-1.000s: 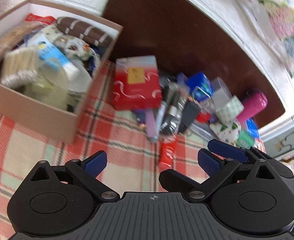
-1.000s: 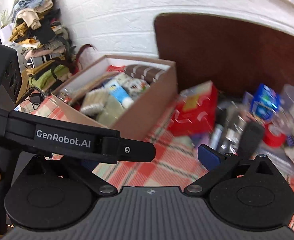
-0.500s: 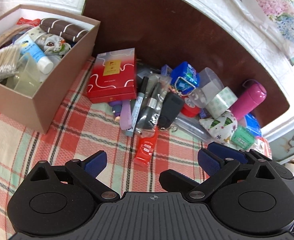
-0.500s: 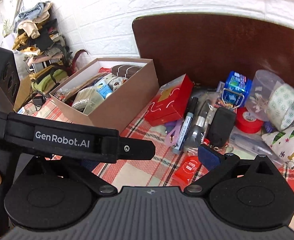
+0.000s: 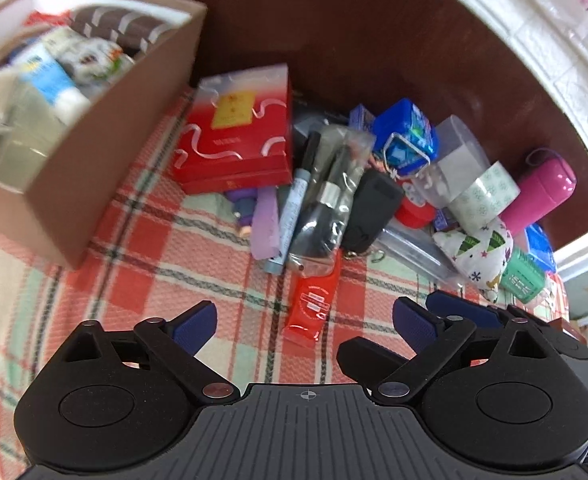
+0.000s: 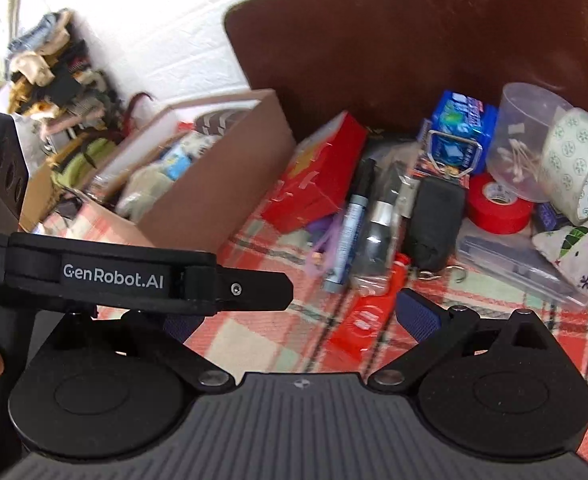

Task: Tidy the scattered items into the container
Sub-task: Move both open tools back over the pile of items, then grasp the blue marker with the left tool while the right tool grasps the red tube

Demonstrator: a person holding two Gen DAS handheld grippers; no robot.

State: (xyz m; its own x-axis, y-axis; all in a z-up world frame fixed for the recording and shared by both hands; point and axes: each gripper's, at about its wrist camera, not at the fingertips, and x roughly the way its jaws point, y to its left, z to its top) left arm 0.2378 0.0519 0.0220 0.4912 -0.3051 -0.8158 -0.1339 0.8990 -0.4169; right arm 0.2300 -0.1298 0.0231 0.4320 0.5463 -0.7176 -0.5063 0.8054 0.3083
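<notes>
Both views have closed in on the pile since half a second ago, and the red sachet now lies nearer the left gripper, just ahead of the gap between its blue pads. Left gripper's fingers spread wide, nothing in them. Right gripper also spread wide and empty; its left pad is mostly hidden behind the left gripper's black bar, and the sachet sits between its pads, no contact seen. Landmark: red box. Cardboard box, the container, stands left of the red box, already packed with a blue-labelled tube and a brown striped pouch; blurred. Right of the red box, touching in a heap: grey marker, bagged brush, black fob, with purple bits under the red box's front edge. Farther right: blue pack, clear cup, red tape, patterned tape, pink bottle, tree-print pouch, green pack. All on plaid cloth. A fingertip shows at the left edge of the right view.
</notes>
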